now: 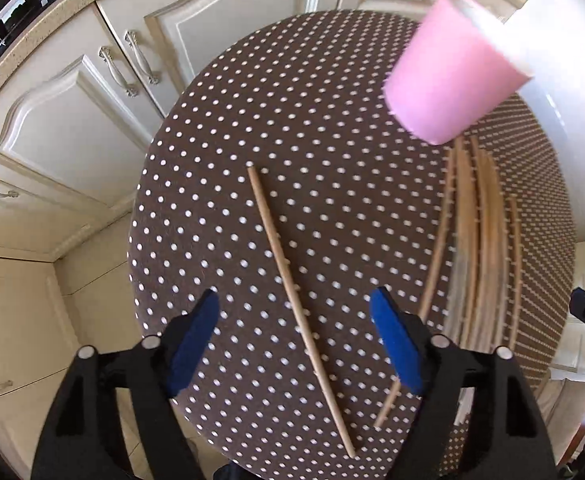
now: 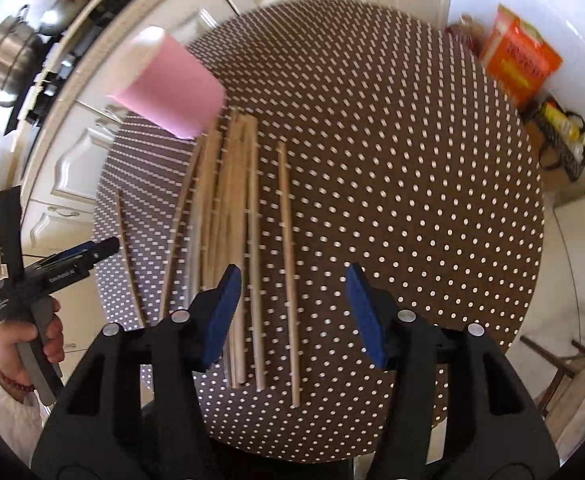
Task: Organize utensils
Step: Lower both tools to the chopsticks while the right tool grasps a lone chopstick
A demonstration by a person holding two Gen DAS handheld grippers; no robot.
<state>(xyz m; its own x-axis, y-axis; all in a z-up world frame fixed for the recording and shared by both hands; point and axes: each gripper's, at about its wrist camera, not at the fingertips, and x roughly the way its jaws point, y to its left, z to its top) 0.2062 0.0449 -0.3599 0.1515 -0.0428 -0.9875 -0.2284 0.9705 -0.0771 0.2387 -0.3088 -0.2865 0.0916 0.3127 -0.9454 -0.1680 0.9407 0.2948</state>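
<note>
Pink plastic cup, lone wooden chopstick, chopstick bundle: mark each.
Pink plastic cup (image 1: pixel 448 76): left wrist view, side wall.
Lone wooden chopstick (image 1: pixel 288 276): left wrist view, mid-shaft.
Bundle of wooden chopsticks (image 2: pixel 232 220): right wrist view, middle of pile.

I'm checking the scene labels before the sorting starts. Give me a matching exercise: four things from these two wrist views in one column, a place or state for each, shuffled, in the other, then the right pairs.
1. pink cup
2. lone chopstick
3. chopstick bundle
4. orange package

A. lying side by side on the dotted tablecloth
B. off the table, by the wall
C. standing at the far ends of the chopsticks
D. between the left gripper's open jaws, untouched

Pairs: 1-C, 2-D, 3-A, 4-B
</note>
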